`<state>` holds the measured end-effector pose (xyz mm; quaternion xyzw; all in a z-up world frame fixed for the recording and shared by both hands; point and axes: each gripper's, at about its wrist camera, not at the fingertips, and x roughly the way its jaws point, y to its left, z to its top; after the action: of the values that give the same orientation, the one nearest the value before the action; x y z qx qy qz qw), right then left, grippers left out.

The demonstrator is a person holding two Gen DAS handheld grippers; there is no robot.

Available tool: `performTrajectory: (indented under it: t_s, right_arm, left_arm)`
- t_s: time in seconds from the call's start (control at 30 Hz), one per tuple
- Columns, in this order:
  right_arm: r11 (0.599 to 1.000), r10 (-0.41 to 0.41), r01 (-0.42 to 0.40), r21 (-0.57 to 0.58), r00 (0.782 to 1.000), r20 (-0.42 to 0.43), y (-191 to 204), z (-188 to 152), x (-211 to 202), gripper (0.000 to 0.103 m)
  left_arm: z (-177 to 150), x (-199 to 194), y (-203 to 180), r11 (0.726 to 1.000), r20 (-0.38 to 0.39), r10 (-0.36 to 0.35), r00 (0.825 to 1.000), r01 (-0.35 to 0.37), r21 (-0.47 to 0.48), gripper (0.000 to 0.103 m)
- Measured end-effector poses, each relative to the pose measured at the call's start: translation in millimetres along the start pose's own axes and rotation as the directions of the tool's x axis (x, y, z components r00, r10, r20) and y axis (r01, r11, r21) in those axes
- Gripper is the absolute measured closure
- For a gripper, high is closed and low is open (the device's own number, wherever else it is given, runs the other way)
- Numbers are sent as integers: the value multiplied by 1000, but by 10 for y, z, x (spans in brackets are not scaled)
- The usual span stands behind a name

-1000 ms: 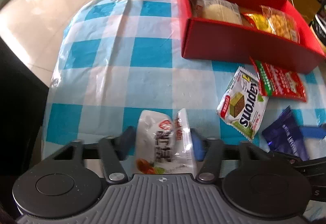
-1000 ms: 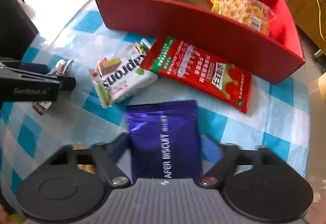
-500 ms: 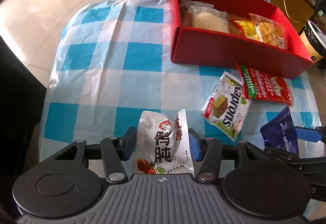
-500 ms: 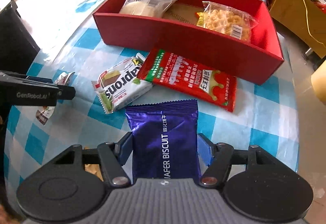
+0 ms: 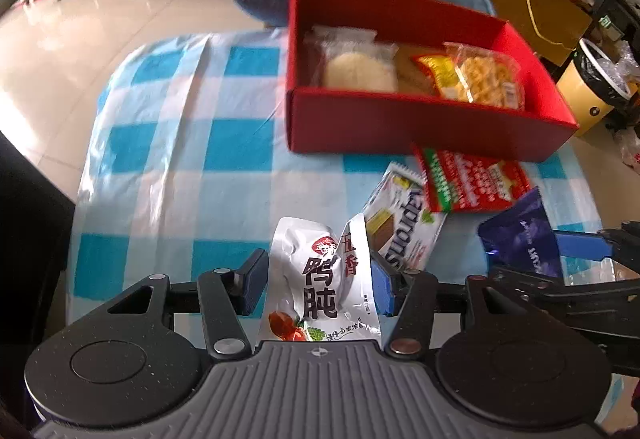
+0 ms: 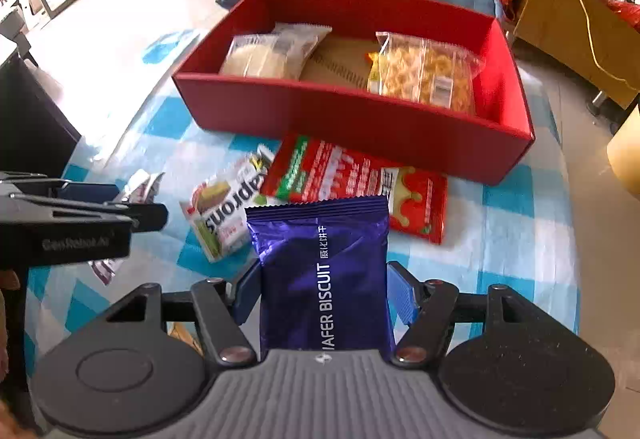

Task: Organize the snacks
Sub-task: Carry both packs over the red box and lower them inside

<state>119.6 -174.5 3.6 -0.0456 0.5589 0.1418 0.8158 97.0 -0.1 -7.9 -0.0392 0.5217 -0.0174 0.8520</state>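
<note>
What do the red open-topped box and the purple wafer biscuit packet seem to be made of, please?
The red open-topped box looks like matte cardboard: thin, flat walls, crisp folded corners, no shine. The purple wafer biscuit packet looks like glossy metallised plastic film, given the bright glints on its creases and the crimped top seal, though foil laminate is possible.

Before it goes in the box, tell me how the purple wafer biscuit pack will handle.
The purple wafer pack probably stays fairly stiff: it stands upright in the right claw without drooping. Its glossy foil may slip. Contents likely crush easily.
</note>
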Motion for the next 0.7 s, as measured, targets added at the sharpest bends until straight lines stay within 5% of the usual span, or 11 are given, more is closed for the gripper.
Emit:
performTrajectory:
  t_s: [0.7]
  right_arm:
    - [995,-4,-10,100,991,133,-239,493,-220,39]
  left_arm:
    - [575,-85,-241,998,109,10,994,-16,58,42]
